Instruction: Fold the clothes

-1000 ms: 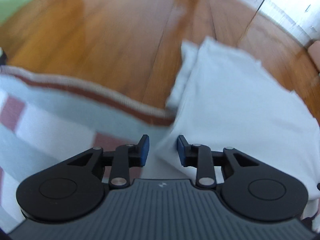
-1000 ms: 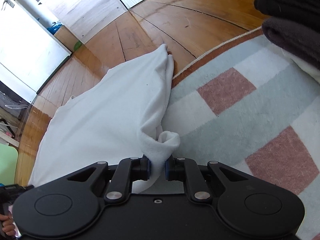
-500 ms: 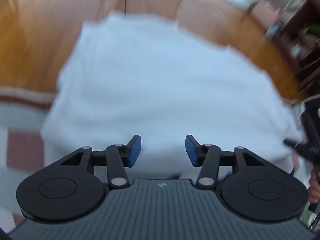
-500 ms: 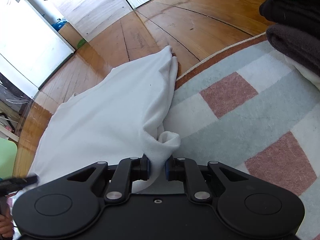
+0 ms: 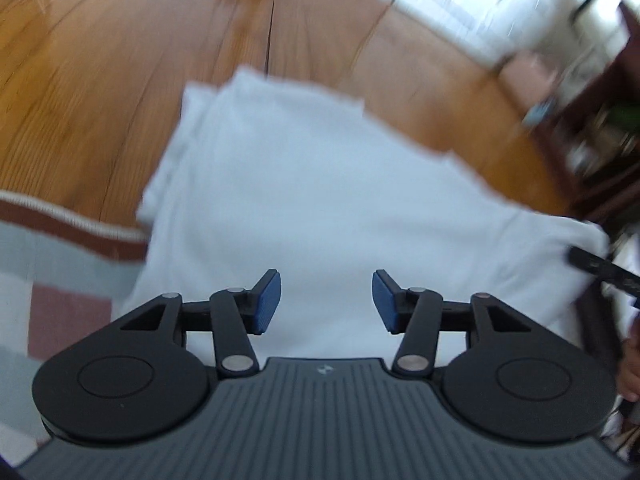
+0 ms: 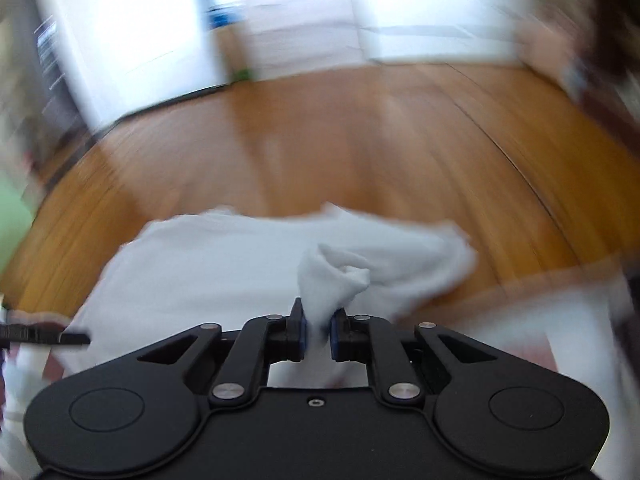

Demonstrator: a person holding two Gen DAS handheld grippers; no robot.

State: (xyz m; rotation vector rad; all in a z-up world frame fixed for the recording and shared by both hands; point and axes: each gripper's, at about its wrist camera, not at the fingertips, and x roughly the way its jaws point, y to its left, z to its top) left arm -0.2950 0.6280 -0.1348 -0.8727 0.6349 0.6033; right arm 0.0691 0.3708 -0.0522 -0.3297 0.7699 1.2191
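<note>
The left hand-held gripper has its blue pads spread apart and its jaws are opening, with nothing pinched; it hangs over the white garment. The right hand-held gripper has its jaws closing tight on a bunched corner of that same white garment. The cloth lies partly on the wooden floor and partly on a checked rug with pink and grey squares.

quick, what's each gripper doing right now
left gripper: jaws opening, nothing between the pads, white cloth below.
right gripper: closing on a bunched corner of the white cloth, holding it.
</note>
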